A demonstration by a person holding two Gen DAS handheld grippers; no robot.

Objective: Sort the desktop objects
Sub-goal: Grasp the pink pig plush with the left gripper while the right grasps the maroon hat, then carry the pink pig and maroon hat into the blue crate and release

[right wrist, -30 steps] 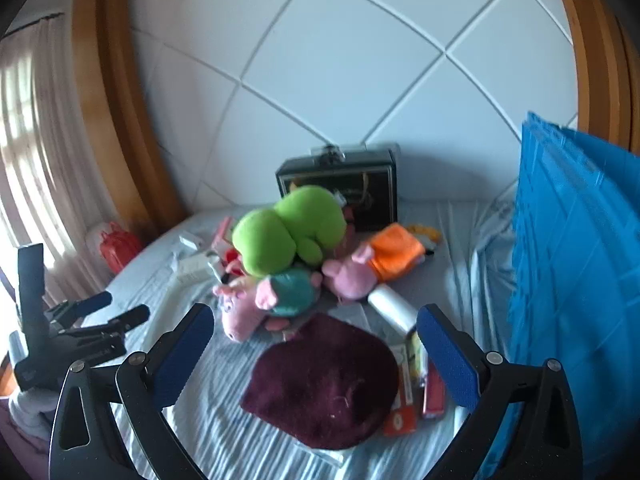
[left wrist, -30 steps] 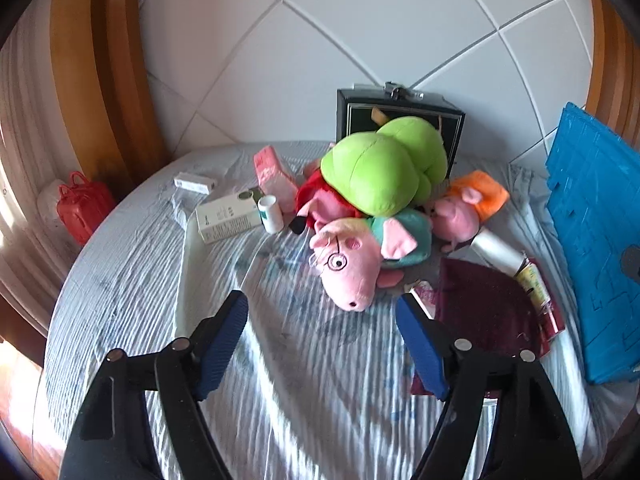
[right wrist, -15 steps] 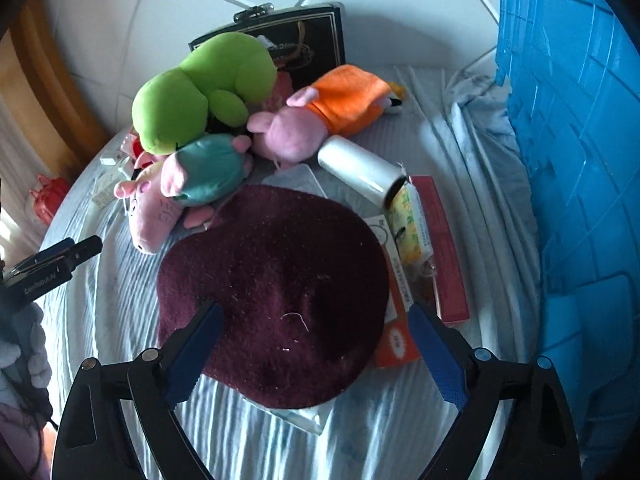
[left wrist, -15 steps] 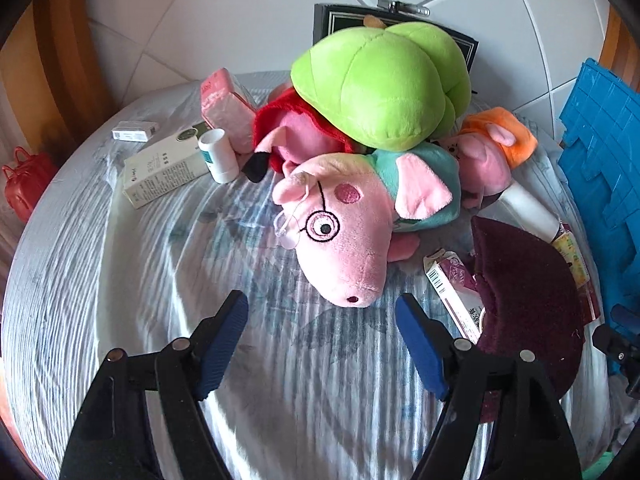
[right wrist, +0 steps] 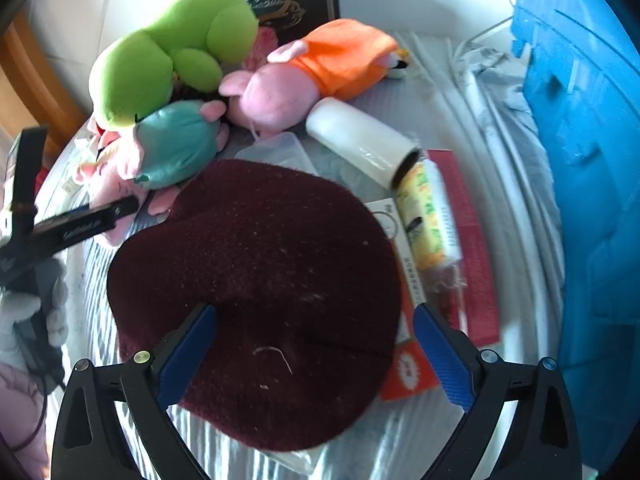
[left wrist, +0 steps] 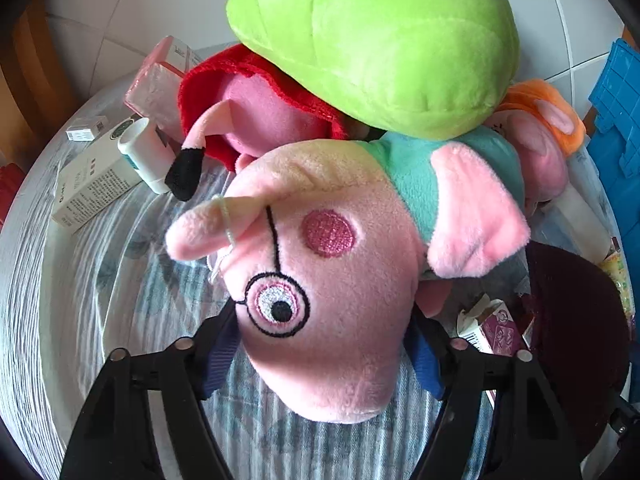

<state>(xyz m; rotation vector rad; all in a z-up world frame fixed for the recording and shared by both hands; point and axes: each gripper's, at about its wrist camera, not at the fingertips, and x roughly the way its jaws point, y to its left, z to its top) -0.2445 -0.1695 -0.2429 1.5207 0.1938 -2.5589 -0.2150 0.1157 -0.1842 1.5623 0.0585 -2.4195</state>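
Left gripper (left wrist: 326,344) had just been closing, pads against both sides of the pink pig toy's (left wrist: 320,288) snout; clamped on it. Pig lay on the striped sheet (left wrist: 100,300), under the green plush (left wrist: 380,40). Right gripper (right wrist: 314,348) stood apart over the maroon hat (right wrist: 256,280), one pad pressing into the fabric, not gripping. Blue crate (right wrist: 588,160) at right; contents not visible.
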